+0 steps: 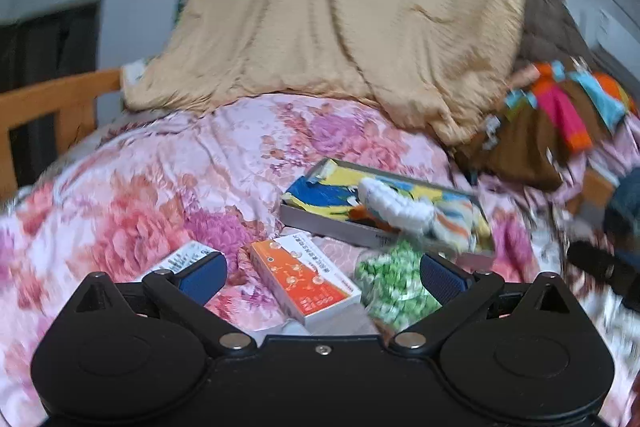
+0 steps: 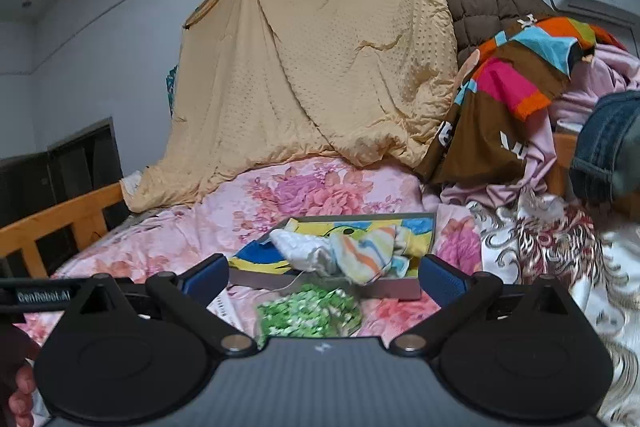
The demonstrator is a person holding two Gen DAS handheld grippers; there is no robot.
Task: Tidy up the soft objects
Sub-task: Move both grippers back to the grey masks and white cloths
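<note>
Sorting stage: judging by the layout, soft items are being gathered into the shallow grey cardboard box [image 2: 404, 289] lying on the pink floral bedspread [image 2: 304, 195]; one piece seems still outside it.
Box contents: a white knitted cloth [image 2: 302, 247] and a pastel striped cloth [image 2: 366, 253] rest on a yellow-and-blue printed fabric [image 2: 256, 255] that lines the box.
Item left out: a crumpled green-and-white patterned cloth [image 2: 310, 309] lies on the bedspread just near of the box's near wall, touching or almost touching it; blur hides which.
Right gripper [image 2: 324, 275]: jaws wide apart and empty, hovering over the green cloth, which sits between the blue fingertips [image 2: 444, 279] in this view.
Left gripper [image 1: 324, 273]: jaws likewise spread wide, holding nothing; the green cloth shows near its right finger.
Clutter: an orange-and-white carton [image 1: 308, 279] lies left of the green cloth, with a white barcode-labelled packet [image 1: 184, 257] further left; both look rigid, so probably not part of the job.
Background: a tan quilt [image 2: 320, 67] hangs at the far side, with a brown multicoloured garment [image 2: 500, 107] heaped far right.
Next move: likely lowering the right gripper onto the green cloth, closing on a bunched fold, then lifting it clear over the box wall.
</note>
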